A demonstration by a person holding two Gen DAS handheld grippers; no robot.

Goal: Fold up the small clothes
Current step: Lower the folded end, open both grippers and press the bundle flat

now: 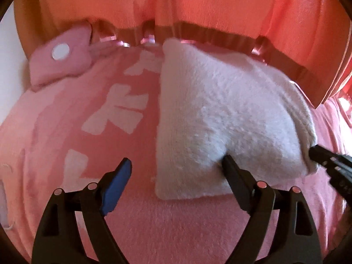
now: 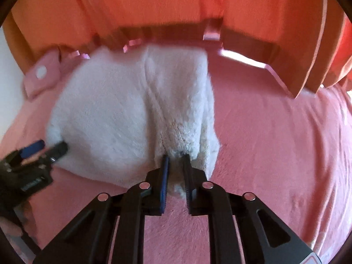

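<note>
Where orange curtains (image 1: pixel 198 0) hang behind, a pink blanket (image 2: pixel 275 143) carries the white fluffy garment (image 1: pixel 209 110), a pink flower cushion (image 1: pixel 59 66) to its left. Left gripper (image 1: pixel 176 162) spread, one finger touching the garment; right gripper (image 2: pixel 176 160) clenched on its near edge. Left view alone shows white lettering (image 1: pixel 118 114).

Fluffy white fleece garment (image 2: pixel 123 110), nubby pile; soft pink plush blanket (image 2: pixel 275 154), matt; black matt plastic right gripper (image 2: pixel 176 160)

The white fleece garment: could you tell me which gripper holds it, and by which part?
Right gripper pinches the white fleece garment at its near edge; left gripper is open.
</note>
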